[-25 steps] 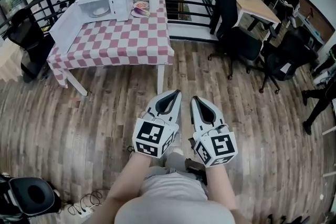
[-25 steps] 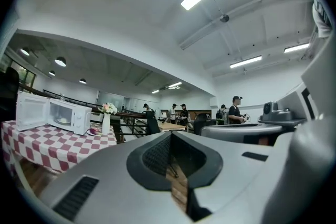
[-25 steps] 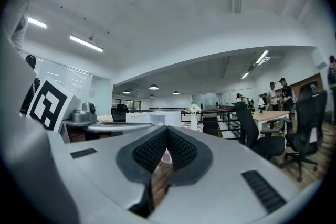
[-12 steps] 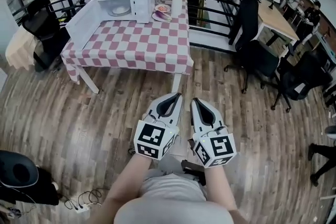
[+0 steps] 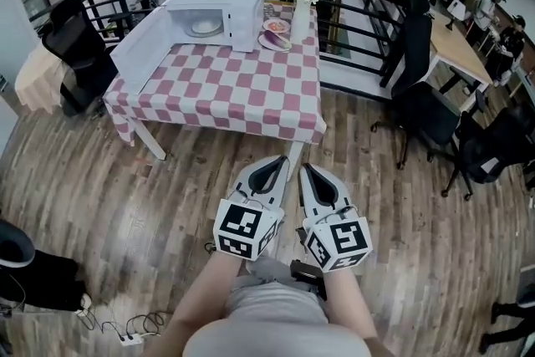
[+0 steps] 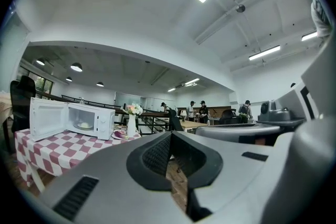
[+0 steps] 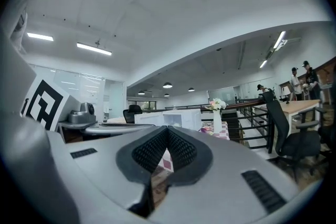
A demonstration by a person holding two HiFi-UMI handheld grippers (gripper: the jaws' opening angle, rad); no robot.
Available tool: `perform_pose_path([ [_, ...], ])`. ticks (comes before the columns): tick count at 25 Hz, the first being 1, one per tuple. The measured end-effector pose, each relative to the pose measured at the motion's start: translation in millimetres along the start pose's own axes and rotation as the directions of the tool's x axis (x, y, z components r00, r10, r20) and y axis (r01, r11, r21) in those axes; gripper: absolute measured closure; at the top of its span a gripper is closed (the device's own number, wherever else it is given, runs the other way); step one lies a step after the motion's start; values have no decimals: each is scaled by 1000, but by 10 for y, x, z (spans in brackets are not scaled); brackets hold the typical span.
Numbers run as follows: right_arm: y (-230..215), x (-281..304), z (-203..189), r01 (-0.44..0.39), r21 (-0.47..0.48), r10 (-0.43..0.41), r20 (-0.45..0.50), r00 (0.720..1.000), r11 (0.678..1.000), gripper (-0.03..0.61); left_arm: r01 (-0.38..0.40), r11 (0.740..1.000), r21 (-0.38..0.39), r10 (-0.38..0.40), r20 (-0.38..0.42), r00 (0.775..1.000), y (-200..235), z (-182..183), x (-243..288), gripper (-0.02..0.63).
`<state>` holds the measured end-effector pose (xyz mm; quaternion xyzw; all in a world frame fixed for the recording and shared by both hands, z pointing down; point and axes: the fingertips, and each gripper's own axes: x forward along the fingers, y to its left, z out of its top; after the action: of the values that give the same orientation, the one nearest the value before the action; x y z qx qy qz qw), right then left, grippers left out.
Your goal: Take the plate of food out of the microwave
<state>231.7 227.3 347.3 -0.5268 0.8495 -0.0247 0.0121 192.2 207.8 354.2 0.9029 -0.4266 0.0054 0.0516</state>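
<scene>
A white microwave point(image 5: 219, 9) stands at the far end of a table point(image 5: 226, 92) with a pink-and-white check cloth; its door point(image 5: 140, 43) hangs open to the left. Inside it lies a plate of food point(image 5: 205, 27), also visible in the left gripper view as a plate of food point(image 6: 84, 125) in the microwave point(image 6: 97, 122). My left gripper point(image 5: 282, 160) and right gripper point(image 5: 304, 167) are held side by side over the wooden floor, well short of the table. Both are shut and empty. The right gripper view shows the microwave point(image 7: 181, 118) far ahead.
Beside the microwave stand a vase of flowers point(image 5: 304, 2) and a second plate point(image 5: 274, 38). A black railing point(image 5: 359, 17) runs behind the table. Office chairs point(image 5: 430, 109) stand at the right, another chair point(image 5: 77, 54) left of the table. A power strip point(image 5: 125, 337) lies on the floor.
The table and microwave have come nearer and shifted right in the head view as the person walks towards them. Both grippers stay shut, side by side.
</scene>
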Motion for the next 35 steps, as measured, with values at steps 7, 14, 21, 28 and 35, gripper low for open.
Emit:
perform_pose_path([
  [7,-107,679,30,-39,-1,39,-5,999,999,554,-27,1000,-10,27,-3,1000,566,77,391,612],
  [14,-311,1334,71,-56,-4,56,2,998,998,554,-43,999,-12,43,5,999,1080,162,820,612],
  [21,-467,1807,54,-64,-2,64,-11,998,998,554,-65,997,-34,65,-5,998,1475,147,1116,612],
  [28,-502,2029,-27,-72,6,72,-22,997,997,554,-72,997,-8,72,-15,997,1640,123,1228,612],
  [35,-490,2224,-151,-87,9,87,-43,995,996,552,-106,994,-28,106,-26,994,1907,51,1299,612],
])
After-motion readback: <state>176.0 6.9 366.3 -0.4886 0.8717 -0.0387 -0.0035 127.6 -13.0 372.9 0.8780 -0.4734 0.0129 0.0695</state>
